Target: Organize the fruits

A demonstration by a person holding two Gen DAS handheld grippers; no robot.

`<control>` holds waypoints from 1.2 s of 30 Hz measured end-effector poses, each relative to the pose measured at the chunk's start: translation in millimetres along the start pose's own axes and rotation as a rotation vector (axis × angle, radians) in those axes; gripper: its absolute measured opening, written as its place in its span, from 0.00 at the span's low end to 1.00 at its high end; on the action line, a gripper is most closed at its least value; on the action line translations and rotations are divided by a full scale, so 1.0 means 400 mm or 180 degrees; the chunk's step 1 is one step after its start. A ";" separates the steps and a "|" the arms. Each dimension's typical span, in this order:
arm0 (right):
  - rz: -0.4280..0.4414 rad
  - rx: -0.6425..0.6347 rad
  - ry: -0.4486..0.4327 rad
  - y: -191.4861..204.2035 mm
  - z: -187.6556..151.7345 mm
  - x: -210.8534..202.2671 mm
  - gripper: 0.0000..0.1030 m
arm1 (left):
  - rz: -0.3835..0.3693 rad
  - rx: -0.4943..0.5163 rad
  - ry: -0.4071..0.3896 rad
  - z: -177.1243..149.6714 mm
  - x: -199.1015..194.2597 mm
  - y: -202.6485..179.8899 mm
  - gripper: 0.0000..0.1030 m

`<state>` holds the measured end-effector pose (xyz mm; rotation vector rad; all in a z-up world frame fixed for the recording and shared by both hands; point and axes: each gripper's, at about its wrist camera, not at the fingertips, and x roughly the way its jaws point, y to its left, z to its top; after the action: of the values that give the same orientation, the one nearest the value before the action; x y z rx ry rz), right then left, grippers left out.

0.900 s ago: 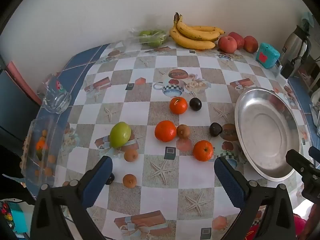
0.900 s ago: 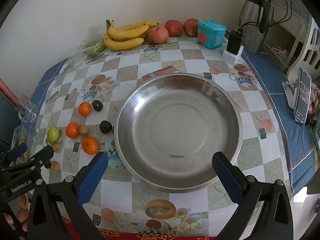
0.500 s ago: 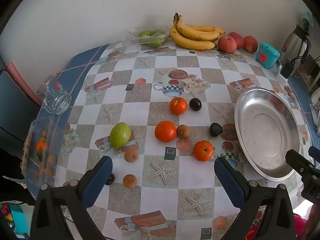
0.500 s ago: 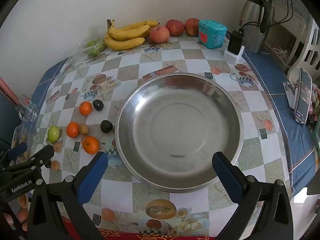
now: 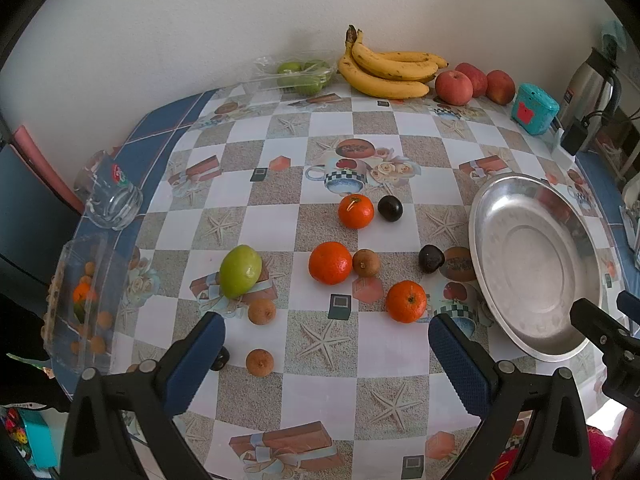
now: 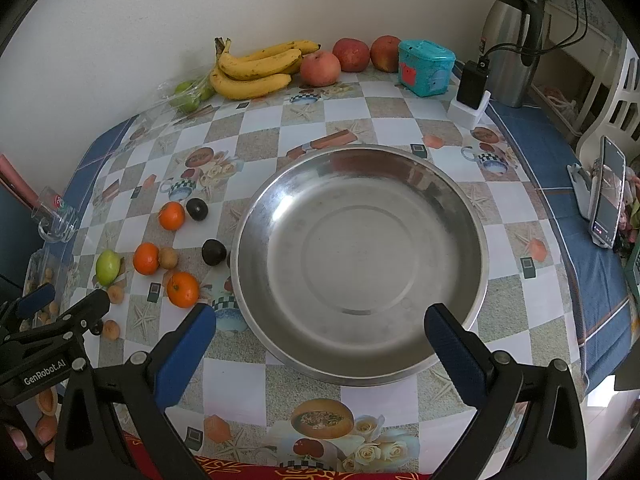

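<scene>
Fruit lies loose on the tablecloth (image 5: 280, 160) left of the empty metal bowl (image 6: 256, 220) – with the left gripper (image 5: 324, 344) and right gripper (image 6: 320, 332) both wide open and holding nothing, best lower the left squarely over the nearest orange (image 5: 405, 301) before closing gently.

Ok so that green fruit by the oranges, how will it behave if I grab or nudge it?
The green fruit looks egg-shaped and lies loose on the flat tablecloth, so a nudge would probably roll or wobble it. Its skin is glossy, so the pads may slip. It seems firm.
</scene>
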<state>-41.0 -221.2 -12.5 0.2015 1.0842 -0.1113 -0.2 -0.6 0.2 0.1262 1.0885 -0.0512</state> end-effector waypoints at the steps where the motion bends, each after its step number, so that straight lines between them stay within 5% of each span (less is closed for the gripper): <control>1: -0.0002 0.0001 0.0000 0.000 0.000 0.000 1.00 | -0.0001 0.0000 0.0000 0.000 0.000 0.000 1.00; 36: 0.0004 -0.0002 -0.0009 0.003 0.002 -0.002 1.00 | 0.0005 -0.0001 -0.0012 0.001 0.000 -0.001 1.00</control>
<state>-40.4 -220.3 -11.4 0.2012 1.0814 -0.1101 -0.2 -1.3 0.4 0.1267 1.0848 -0.0497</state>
